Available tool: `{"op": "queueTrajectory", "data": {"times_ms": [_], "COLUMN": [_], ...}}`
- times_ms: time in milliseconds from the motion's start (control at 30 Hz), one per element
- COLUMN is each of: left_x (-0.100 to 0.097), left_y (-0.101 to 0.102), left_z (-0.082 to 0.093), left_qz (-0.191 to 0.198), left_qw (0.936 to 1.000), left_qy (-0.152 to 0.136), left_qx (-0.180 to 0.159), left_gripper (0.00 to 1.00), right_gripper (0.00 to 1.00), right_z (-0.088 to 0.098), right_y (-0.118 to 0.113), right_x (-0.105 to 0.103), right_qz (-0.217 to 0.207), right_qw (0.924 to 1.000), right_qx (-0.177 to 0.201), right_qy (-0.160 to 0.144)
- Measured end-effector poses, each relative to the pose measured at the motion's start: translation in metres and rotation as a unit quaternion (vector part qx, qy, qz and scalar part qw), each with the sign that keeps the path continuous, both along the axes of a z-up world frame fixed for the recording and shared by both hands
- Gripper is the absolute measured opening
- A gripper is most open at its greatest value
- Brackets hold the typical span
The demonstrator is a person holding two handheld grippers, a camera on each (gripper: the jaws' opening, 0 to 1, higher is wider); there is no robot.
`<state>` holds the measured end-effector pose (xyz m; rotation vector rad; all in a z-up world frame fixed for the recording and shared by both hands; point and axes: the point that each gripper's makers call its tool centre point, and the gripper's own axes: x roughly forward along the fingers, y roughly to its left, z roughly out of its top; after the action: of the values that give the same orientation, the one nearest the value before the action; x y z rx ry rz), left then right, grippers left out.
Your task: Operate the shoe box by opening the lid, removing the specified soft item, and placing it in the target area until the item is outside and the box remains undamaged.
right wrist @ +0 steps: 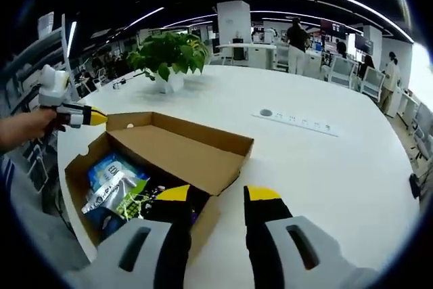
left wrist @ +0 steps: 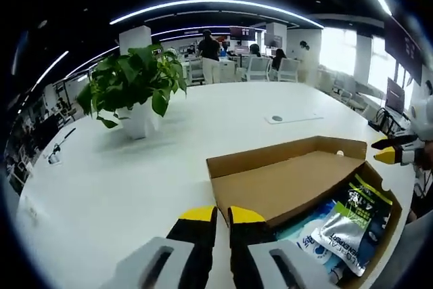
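Two grippers hover, left gripper (left wrist: 222, 216) with jaws nearly closed, right gripper (right wrist: 220, 194) parted and empty, over the shoe box (left wrist: 284, 181) on the white bench (left wrist: 135, 174), soft packets (right wrist: 115, 184) apparently still inside, where a careless dig could tear the cardboard flap.

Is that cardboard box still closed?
No, the shoe box has its lid flap folded open, and packets show inside.
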<state>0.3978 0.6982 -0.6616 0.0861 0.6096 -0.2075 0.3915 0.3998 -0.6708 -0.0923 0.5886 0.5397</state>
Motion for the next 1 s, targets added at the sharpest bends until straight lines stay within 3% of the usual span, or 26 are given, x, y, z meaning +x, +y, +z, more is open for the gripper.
{"op": "queueTrajectory", "data": {"times_ms": [167,600,1000], "left_x": [-0.010,-0.044,-0.077], "left_y": [-0.004,-0.031,-0.070], "left_z": [0.009,0.009,0.003], "left_qz": [0.002,-0.029,-0.078], "left_qw": [1.0000,0.9995,0.9960], "left_qy": [-0.003,0.009,0.033], "left_qx": [-0.005,-0.003,-0.028], "left_gripper": [0.12,0.21,0.25], "right_gripper": [0.37,0.47,0.56], "right_z": [0.004,0.015,0.019], "right_y": [0.001,-0.001,-0.011], "right_x": [-0.012,-0.043,-0.065], "right_qz": [0.015,0.057,0.067], "right_qw": [0.9999,0.9983,0.9976], "right_qx": [0.003,0.004,0.008], "right_qy": [0.001,0.011,0.016]}}
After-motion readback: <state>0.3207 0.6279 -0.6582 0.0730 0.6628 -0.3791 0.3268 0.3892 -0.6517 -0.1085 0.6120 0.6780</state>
